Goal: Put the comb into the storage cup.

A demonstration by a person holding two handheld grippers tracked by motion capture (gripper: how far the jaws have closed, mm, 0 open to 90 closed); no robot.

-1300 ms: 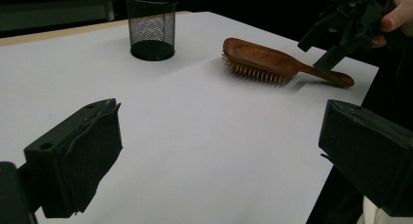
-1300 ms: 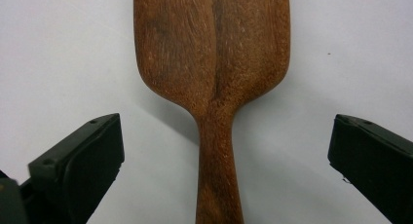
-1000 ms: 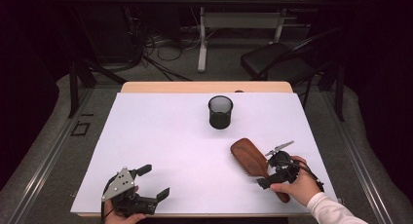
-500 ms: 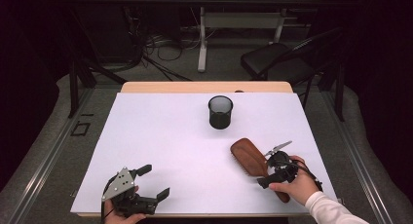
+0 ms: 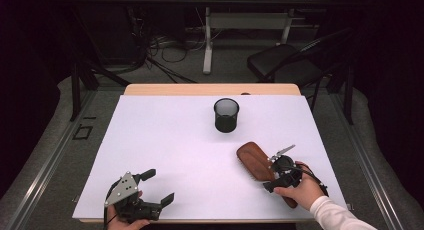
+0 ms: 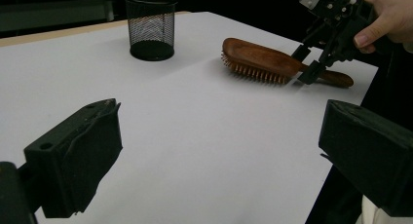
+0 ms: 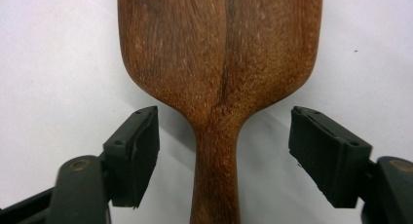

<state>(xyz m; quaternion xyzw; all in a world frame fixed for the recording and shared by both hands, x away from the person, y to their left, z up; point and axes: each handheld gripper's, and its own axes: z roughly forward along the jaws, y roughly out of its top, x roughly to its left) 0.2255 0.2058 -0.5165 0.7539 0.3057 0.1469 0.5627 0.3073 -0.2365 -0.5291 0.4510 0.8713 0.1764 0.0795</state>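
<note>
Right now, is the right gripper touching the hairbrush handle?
Apart. The right gripper view shows the right gripper open astride the hairbrush handle, white table visible both sides.

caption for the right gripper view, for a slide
Open right tool straddling the wooden hairbrush handle on the white table.

Hairbrush (image 7: 221, 78) head cut off at top edge, handle end at bottom — bristles hidden underneath.

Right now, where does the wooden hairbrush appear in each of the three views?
High view: the wooden hairbrush lies at lower right on the white table, before the right gripper.
Left gripper view: upper right, bristles down.
Right gripper view: centre, handle between the open jaws.
Shared landmark: the mesh cup beyond it.
</note>
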